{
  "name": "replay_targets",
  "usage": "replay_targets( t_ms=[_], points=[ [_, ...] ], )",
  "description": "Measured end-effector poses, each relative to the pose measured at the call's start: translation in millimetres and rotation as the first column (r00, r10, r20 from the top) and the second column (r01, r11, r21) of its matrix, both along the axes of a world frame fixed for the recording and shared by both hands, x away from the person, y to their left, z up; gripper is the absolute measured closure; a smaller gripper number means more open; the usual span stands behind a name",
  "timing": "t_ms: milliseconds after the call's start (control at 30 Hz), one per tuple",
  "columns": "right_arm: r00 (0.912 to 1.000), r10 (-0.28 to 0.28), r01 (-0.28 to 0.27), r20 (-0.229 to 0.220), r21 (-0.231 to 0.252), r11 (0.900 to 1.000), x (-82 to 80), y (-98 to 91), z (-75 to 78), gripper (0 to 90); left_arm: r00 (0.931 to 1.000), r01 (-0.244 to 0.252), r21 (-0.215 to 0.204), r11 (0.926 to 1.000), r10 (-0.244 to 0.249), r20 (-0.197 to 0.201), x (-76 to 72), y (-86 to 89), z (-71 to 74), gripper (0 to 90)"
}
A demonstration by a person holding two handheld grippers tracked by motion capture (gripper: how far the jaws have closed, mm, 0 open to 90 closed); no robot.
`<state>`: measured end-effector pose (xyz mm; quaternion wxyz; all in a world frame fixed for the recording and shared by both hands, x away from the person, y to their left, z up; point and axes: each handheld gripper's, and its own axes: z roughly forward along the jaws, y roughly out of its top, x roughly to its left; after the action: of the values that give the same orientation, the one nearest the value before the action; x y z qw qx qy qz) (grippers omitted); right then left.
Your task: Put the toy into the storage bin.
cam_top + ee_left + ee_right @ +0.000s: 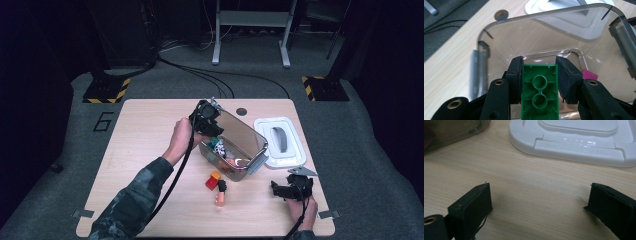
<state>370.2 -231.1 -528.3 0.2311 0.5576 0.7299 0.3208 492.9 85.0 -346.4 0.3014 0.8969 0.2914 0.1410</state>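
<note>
A green plastic building brick (540,92) (hollow underside showing two round tubes) sits clamped in the left gripper (539,75) jaws, above the clear plastic storage box (596,53) on the desk (446,70). Right gripper (539,202) jaws gape empty.

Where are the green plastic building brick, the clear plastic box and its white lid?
Green plastic building brick (540,92), left gripper view, studded face.
Clear plastic box (260,141), high view, far rim.
White lid (295,159), high view, near edge.

A white plastic lid (280,141) with a grey handle lies flat on the pale wooden table (145,130). Near the front edge, red, orange and pink blocks (216,186) cluster together.
</note>
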Motion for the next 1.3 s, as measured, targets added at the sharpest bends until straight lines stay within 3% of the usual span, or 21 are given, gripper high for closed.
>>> replay_targets(
  t_ms=[333, 567, 1000, 1067, 1300],
  points=[
    [1.0000, -0.006, 0.006, 0.004, 0.000, 1.0000, 0.0, 0.4, -0.3, 4.2, 0.9972, 0.029, 0.007, 0.9995, -0.029, -0.069, -5.4, -17.8, -25.0, 58.9],
    [1.0000, 0.000, 0.000, 0.000, 0.000, 1.0000, -0.2, 0.1, 0.0, 4.2, 0.9946, 0.038, 0.008, 0.9993, -0.037, -0.097, -8.2, -24.3, -38.9, 58.9],
    [1.0000, 0.000, 0.000, 0.001, 0.000, 1.0000, -0.2, 0.3, 0.0, 4.1, 0.9909, 0.025, 0.026, 0.9993, -0.021, -0.133, -8.2, -20.2, -51.0, 58.0],
    [1.0000, -0.001, 0.001, 0.000, 0.000, 1.0000, -0.2, 0.3, 0.0, 4.1, 0.9902, 0.024, 0.031, 0.9992, -0.019, -0.139, -8.3, -18.5, -50.5, 52.5],
    [1.0000, -0.002, 0.002, -0.002, 0.001, 1.0000, -0.3, 0.6, 0.0, 4.1, 0.9959, 0.008, 0.009, 0.9999, -0.007, -0.090, -15.2, -3.4, -38.1, 30.0]
  ],
)
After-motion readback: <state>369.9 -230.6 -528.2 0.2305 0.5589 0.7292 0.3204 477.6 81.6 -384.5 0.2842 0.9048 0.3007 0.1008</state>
